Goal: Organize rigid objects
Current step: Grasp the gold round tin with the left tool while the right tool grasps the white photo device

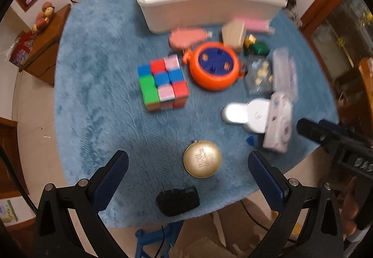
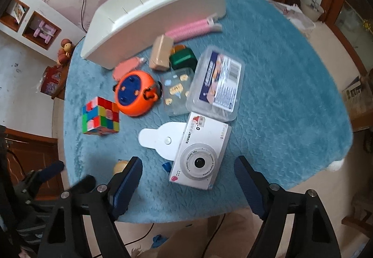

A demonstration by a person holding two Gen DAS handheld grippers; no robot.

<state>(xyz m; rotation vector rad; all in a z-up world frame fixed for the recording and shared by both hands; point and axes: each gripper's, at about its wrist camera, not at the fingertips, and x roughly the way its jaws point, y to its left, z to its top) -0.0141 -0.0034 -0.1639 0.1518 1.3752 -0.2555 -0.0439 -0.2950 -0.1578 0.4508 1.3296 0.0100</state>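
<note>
white camera (image 2: 201, 152) marked "camera", ".0"

Left tool (image 1: 188, 166): gold tin (image 1: 202, 159) between fingers, black plug (image 1: 177, 201) beneath. Right tool (image 2: 188, 173): white camera (image 2: 200, 155) ahead; bare bench (image 2: 291, 95) beyond-right.

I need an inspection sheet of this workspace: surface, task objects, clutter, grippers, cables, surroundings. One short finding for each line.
Surface: blue fluffy cloth covers the table.
Job's things: white bin at the far side; puzzle cube, orange round toy, white toy camera, gold round tin, black plug adapter, clear plastic box, pink roller all lie outside it.
Clutter: nothing seen.
Grippers: left gripper open, empty; right gripper open, empty.
Cables: a dark wire on the far wall.
Surroundings: wooden cabinets.
</note>
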